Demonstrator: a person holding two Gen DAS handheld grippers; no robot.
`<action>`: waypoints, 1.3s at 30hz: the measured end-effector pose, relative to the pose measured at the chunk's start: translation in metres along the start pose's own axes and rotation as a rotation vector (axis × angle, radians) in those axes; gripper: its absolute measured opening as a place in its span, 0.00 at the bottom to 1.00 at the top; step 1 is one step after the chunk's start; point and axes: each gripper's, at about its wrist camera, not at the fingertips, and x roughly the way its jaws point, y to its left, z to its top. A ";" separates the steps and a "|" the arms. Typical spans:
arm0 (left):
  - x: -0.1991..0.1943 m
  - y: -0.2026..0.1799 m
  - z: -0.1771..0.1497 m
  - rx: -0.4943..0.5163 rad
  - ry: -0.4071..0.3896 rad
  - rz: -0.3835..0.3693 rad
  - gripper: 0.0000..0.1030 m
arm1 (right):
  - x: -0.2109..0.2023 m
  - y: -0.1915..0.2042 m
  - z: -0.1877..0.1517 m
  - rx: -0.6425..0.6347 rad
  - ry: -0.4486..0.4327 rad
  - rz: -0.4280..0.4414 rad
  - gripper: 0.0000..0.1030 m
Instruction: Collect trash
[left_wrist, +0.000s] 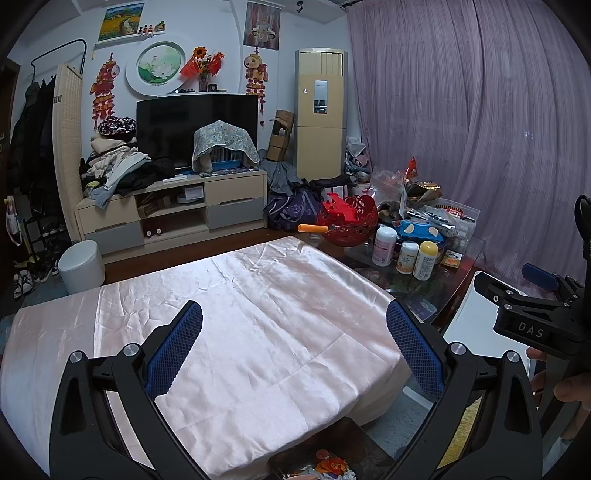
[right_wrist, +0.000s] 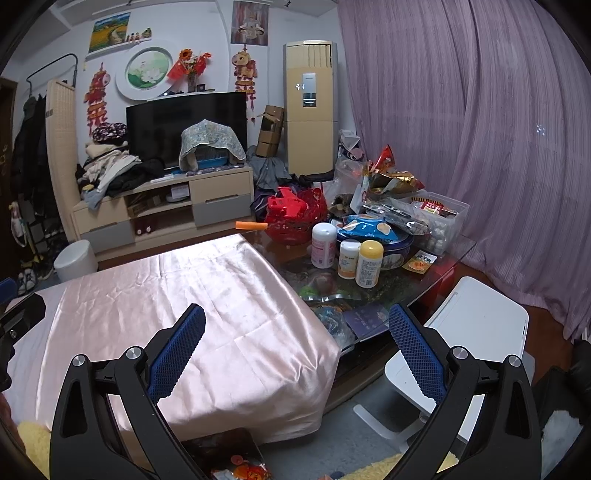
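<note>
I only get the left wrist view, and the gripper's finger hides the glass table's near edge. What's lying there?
Observer: A dark blue booklet lies on the glass table, beside the pink cloth.
Operator: Is the right gripper free?
Observer: Yes, the right gripper is open, with nothing between its fingers.
Operator: What's the white thing by the table?
Observer: A white chair; its seat shows bare.
</note>
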 end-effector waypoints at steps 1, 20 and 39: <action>0.000 0.000 0.000 0.000 0.000 0.001 0.92 | 0.000 -0.001 0.000 0.000 0.000 0.001 0.97; -0.001 -0.002 -0.001 0.000 0.000 0.001 0.92 | -0.001 0.000 -0.001 0.005 -0.001 0.002 0.97; -0.002 -0.003 -0.001 -0.002 0.000 0.002 0.92 | -0.001 0.000 -0.002 0.006 0.001 0.001 0.97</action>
